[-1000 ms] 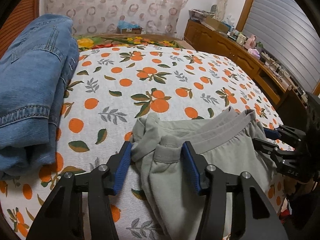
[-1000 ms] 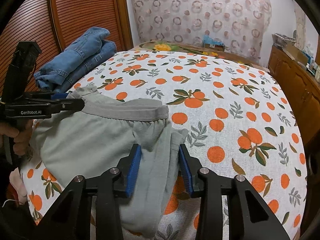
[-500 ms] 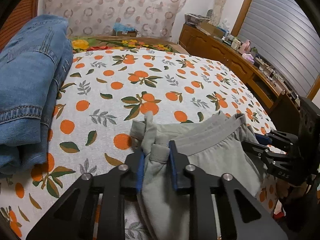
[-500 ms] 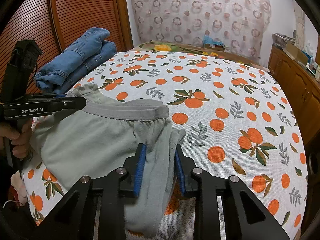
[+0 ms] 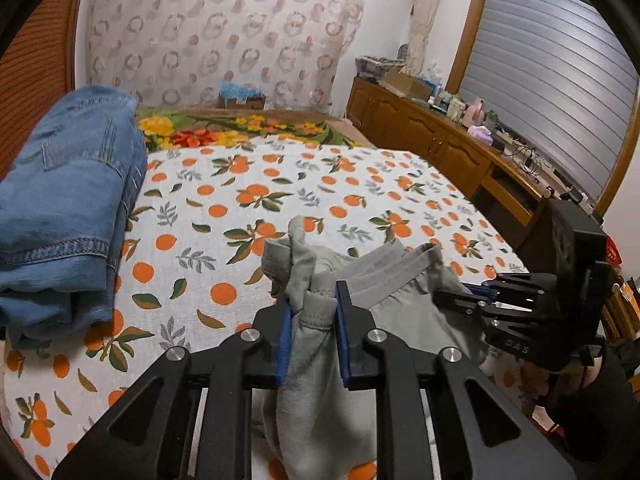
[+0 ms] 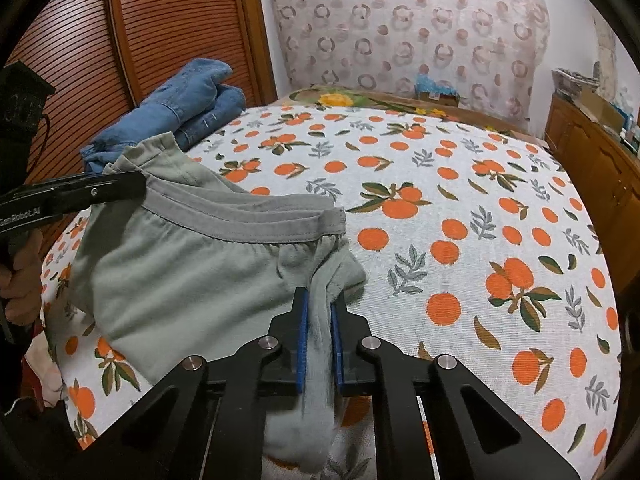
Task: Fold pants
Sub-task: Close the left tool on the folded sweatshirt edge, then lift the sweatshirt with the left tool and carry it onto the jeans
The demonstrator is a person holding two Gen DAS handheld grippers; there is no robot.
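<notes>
Grey-green pants (image 6: 180, 264) hang between my two grippers over the near edge of the bed, waistband (image 6: 248, 220) stretched across. My left gripper (image 5: 312, 300) is shut on one bunched corner of the waistband (image 5: 308, 276); it also shows at the left in the right wrist view (image 6: 132, 188). My right gripper (image 6: 319, 308) is shut on the other bunched corner; it shows at the right in the left wrist view (image 5: 460, 296). The pants (image 5: 400, 312) are lifted a little off the sheet. The legs hang below, hidden.
The bed has an orange-print sheet (image 6: 460, 240). Folded blue jeans (image 5: 68, 208) lie at the bed's left side, also in the right wrist view (image 6: 188, 108). A wooden sideboard (image 5: 460, 152) with clutter runs along the right. A slatted wooden door (image 6: 160, 40) stands left.
Both grippers closed from open onto the waistband corners, then lifted the pants up off the sheet.
</notes>
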